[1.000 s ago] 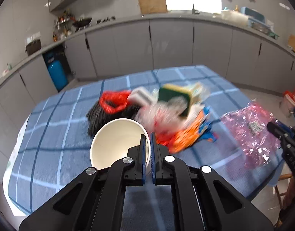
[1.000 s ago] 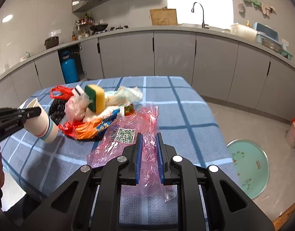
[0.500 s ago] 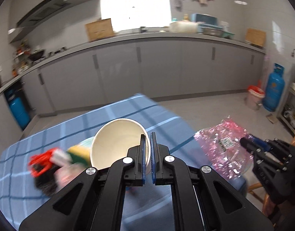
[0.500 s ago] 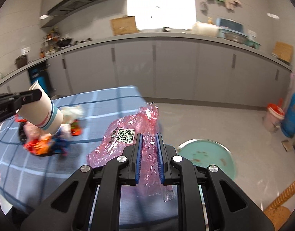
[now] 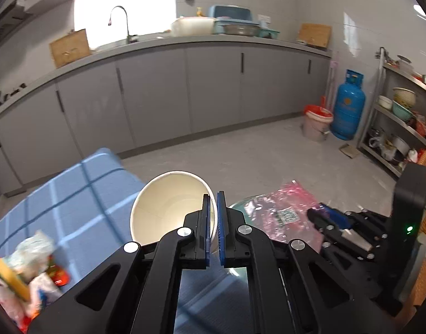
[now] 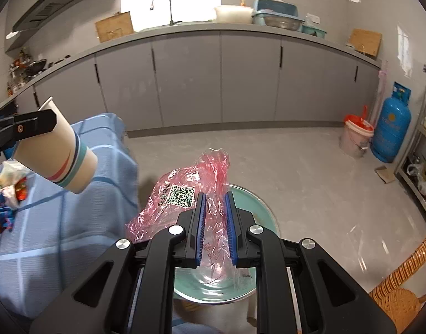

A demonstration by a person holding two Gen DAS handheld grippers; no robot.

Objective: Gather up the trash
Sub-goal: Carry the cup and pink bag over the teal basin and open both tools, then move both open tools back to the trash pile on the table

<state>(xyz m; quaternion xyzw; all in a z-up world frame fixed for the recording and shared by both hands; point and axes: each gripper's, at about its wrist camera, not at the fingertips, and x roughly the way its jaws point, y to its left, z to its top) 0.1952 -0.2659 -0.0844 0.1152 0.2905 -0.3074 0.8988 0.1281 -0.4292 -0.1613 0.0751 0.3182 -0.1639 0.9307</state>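
Jaws on both tools are clamped: left gripper [image 5: 213, 214] pinches the rim of a paper cup [image 5: 168, 206], blue pads either side of the wall w/ barely a gap, cup mouth facing the cam, cream inside. From the right wrist view that same cup [image 6: 57, 158] is held off the table, tilted, base pointing right (red, dark and teal stripes near the base). Right gripper [image 6: 215, 217] is closed on a crumpled pink plastic bag [image 6: 185, 194] w/ a QR label, bag bunched btwn the pads and sticking up past them. Under it, on the floor, a teal round bin [image 6: 257, 208]; bag hangs right over its opening. Blue checked tablecloth [image 6: 73, 222] to the left, its corner just beside the bin. Rest of the trash pile [image 5: 26, 272] sits on the cloth, far left: yellow sponge, wrappers, blurred. Bkgd: grey cabinets [image 6: 213, 78], blue gas cylinder [image 6: 391, 128], red-lidded bucket [image 6: 356, 136], wicker chair [image 6: 402, 284] lower right.
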